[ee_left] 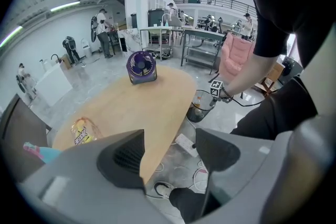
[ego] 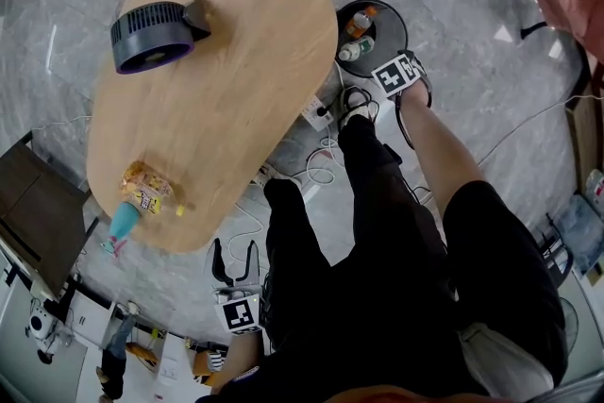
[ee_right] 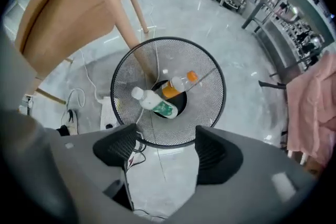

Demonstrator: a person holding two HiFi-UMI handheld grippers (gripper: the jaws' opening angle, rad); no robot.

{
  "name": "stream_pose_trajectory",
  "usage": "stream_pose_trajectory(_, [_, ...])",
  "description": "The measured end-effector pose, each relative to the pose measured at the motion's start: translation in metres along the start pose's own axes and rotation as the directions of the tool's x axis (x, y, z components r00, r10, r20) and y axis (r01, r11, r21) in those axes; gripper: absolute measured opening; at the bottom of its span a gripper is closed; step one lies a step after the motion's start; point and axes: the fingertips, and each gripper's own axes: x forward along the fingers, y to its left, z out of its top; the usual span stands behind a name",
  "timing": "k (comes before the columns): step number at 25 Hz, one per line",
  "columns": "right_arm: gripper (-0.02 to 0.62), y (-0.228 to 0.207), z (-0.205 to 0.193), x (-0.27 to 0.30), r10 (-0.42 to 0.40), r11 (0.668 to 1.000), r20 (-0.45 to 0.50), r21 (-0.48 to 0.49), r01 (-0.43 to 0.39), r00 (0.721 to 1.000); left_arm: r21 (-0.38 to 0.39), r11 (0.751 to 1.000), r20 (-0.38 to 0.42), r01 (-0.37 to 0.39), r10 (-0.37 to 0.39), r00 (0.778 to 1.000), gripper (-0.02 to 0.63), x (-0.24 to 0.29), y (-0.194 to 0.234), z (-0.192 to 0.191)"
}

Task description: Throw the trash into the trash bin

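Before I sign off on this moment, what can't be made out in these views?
Right gripper: in the head view its marker cube covers the jaws; its own view shows them apart, empty.
Teal item: small in the head view, cut off by the left gripper in that gripper's view; unidentifiable.
Snack bag: print too small to read.
Bottles in the trash bin: labels too small.

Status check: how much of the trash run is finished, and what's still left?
Done: an orange-drink bottle and a green-labelled bottle lie in the mesh trash bin. In hand: nothing; the right claw hangs open and empty above the bin, the left claw open and empty. Left: the yellow snack bag and a teal item at the edge of the table.
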Motion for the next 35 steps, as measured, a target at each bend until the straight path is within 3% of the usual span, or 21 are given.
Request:
stream_pose_trajectory(6, [0.382, 0.024, -0.013, -0.036, -0.015, 1.0, 0.126, 0.023, 0.012, 0.992, 0.007, 1.0, 0.022, -0.01, 0.01, 1.0, 0.316, -0.017, 0.008, -0.018])
stream_pose_trajectory(10, [0.333, 0.049, 0.002, -0.074, -0.055, 0.998, 0.302, 0.049, 0.042, 0.952, -0.02, 0.999, 0.032, -0.032, 0.033, 0.999, 0.316, -0.031, 0.02, -0.035])
stream_pose_trajectory(14, [0.331, 0.106, 0.029, -0.13, 0.013, 1.0, 0.468, 0.003, -0.017, 0.884, -0.055, 0.998, 0.041, -0.033, 0.036, 0.999, 0.316, -0.041, 0.024, -0.054])
stream_pose_trajectory(19, [0.334, 0.205, 0.065, -0.201, 0.188, 0.977, 0.586, -0.03, -0.211, 0.788, -0.116, 0.989, 0.077, -0.092, 0.101, 0.992, 0.316, -0.054, 0.045, -0.078])
stream_pose_trajectory(24, [0.334, 0.331, 0.11, -0.288, 0.388, 0.922, 0.657, -0.271, -0.277, 0.646, -0.188, 0.961, 0.125, -0.205, 0.23, 0.965, 0.316, -0.08, 0.086, -0.098])
stream_pose_trajectory(26, [0.334, 0.371, 0.127, -0.316, 0.452, 0.892, 0.669, -0.355, -0.281, 0.59, -0.237, 0.935, 0.131, -0.265, 0.301, 0.945, 0.316, -0.092, 0.102, -0.109])
stream_pose_trajectory(28, [0.336, 0.407, 0.142, -0.336, 0.502, 0.863, 0.666, -0.425, -0.272, 0.552, -0.297, 0.905, 0.129, -0.305, 0.354, 0.926, 0.315, -0.102, 0.116, -0.121])
stream_pose_trajectory(31, [0.354, 0.46, 0.156, -0.338, 0.548, 0.827, 0.627, -0.504, -0.248, 0.554, -0.366, 0.869, 0.126, -0.332, 0.4, 0.908, 0.316, -0.117, 0.132, -0.142])
stream_pose_trajectory(35, [0.407, 0.533, 0.165, -0.303, 0.584, 0.777, 0.498, -0.571, -0.265, 0.641, -0.441, 0.832, 0.109, -0.337, 0.422, 0.9, 0.316, -0.134, 0.138, -0.179])
